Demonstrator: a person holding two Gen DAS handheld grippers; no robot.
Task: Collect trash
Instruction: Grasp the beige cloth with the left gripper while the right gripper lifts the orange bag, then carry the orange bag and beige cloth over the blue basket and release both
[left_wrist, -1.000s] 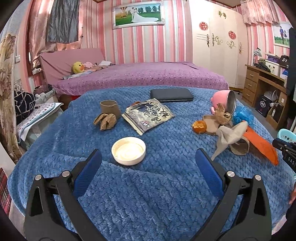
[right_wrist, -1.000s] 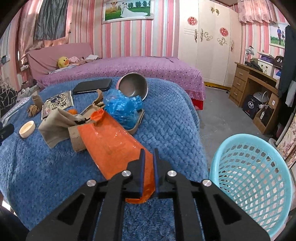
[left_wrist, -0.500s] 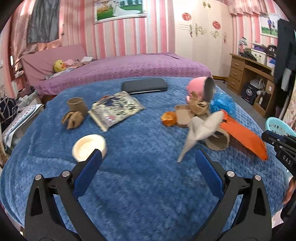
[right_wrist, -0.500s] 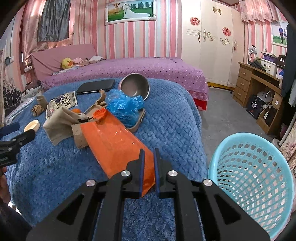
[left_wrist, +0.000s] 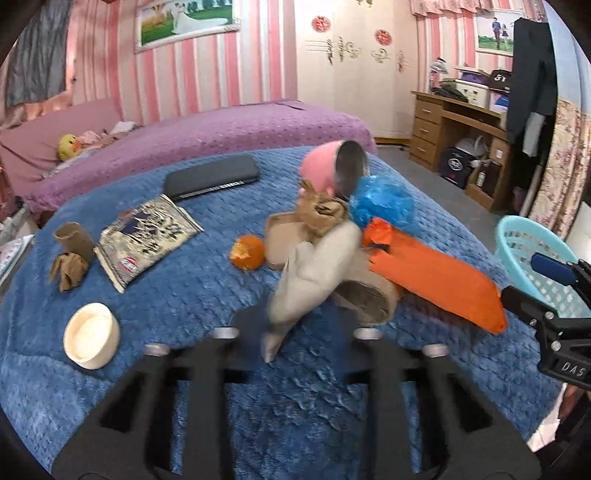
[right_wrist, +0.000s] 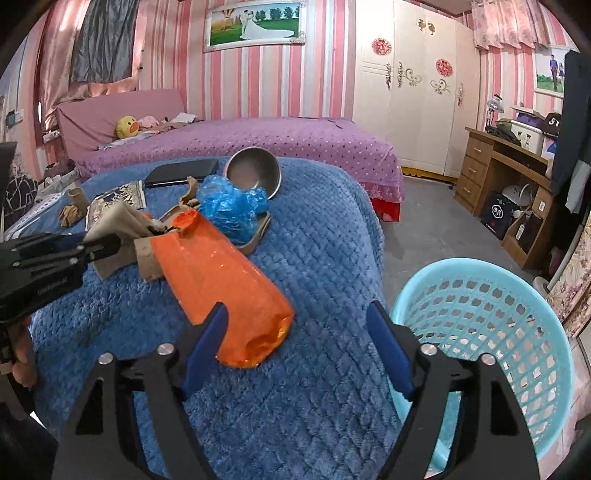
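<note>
- The left gripper (left_wrist: 271, 332), spread wide a second ago over bare blue blanket (left_wrist: 184, 288), is now seen closing on the tip of the crumpled beige paper wrapper (left_wrist: 314, 273); whether the pads already press cannot be told (blur).
- The right gripper (right_wrist: 295, 343), earlier pinched together, is now opening, the end of the orange plastic bag (right_wrist: 221, 280) lying between its jaws, apparently ungripped.
- Only the right view shows the light-blue plastic basket (right_wrist: 480, 317) as empty, just beside the bed.

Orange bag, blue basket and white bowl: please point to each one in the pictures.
Orange bag (right_wrist: 221, 273), right wrist view, middle of its top side.
Blue basket (right_wrist: 480, 314), right wrist view, inner wall.
White bowl (left_wrist: 91, 334), left wrist view, its inside.
</note>
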